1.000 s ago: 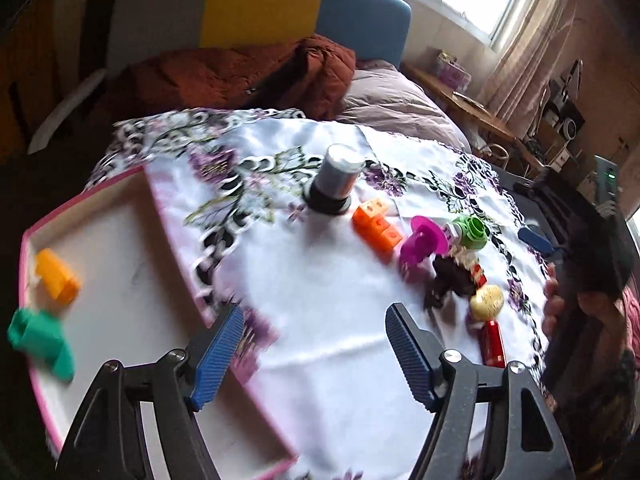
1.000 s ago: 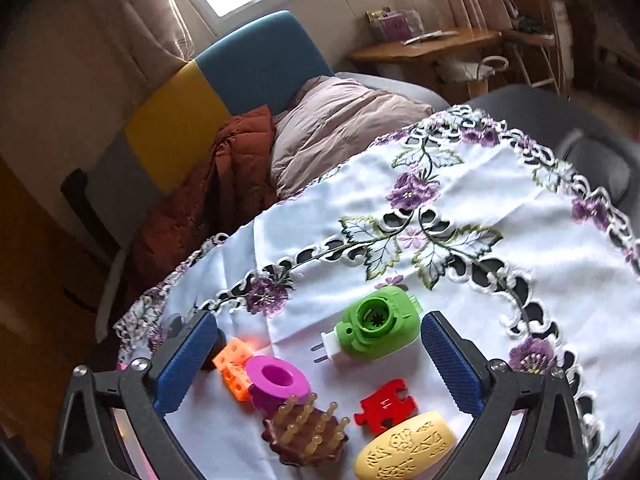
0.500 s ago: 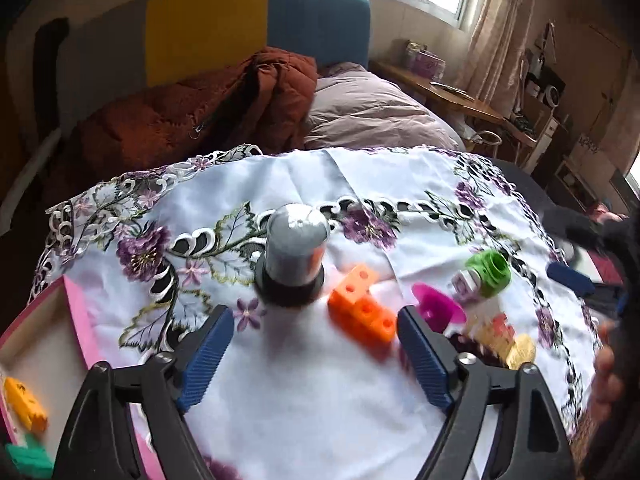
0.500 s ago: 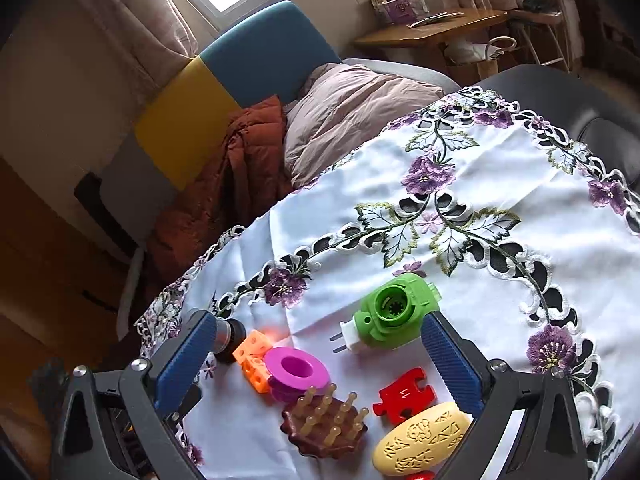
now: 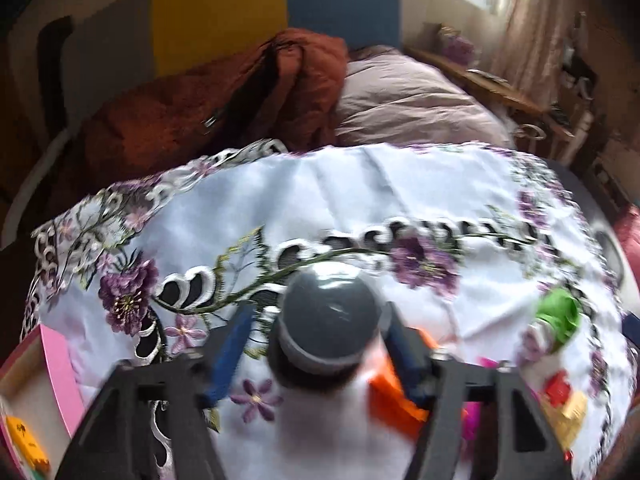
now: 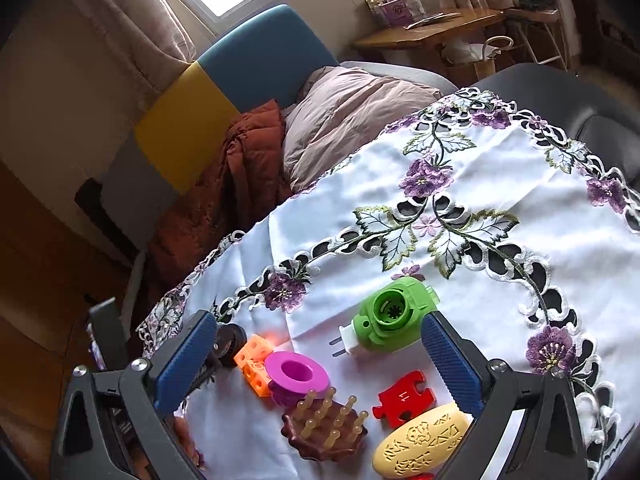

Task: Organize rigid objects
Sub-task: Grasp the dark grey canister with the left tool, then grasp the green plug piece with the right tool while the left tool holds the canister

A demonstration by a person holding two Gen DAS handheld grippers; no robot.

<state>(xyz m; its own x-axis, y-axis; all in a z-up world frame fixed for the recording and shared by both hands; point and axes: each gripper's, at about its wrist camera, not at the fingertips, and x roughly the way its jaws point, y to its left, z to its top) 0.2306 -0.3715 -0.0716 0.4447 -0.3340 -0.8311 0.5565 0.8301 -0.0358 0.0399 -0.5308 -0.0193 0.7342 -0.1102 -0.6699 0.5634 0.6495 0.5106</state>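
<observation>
While angled steeply down, left gripper (image 5: 316, 354) straddles grey-capped cylinder (image 5: 326, 320) on embroidered tabletop (image 5: 360, 200); jaws just closing, contact blurred, grip cannot be told. Right gripper (image 6: 316, 356) spread wide above green plug-in device (image 6: 394, 320), magenta ring (image 6: 298, 372), orange cubes (image 6: 254, 362).
</observation>
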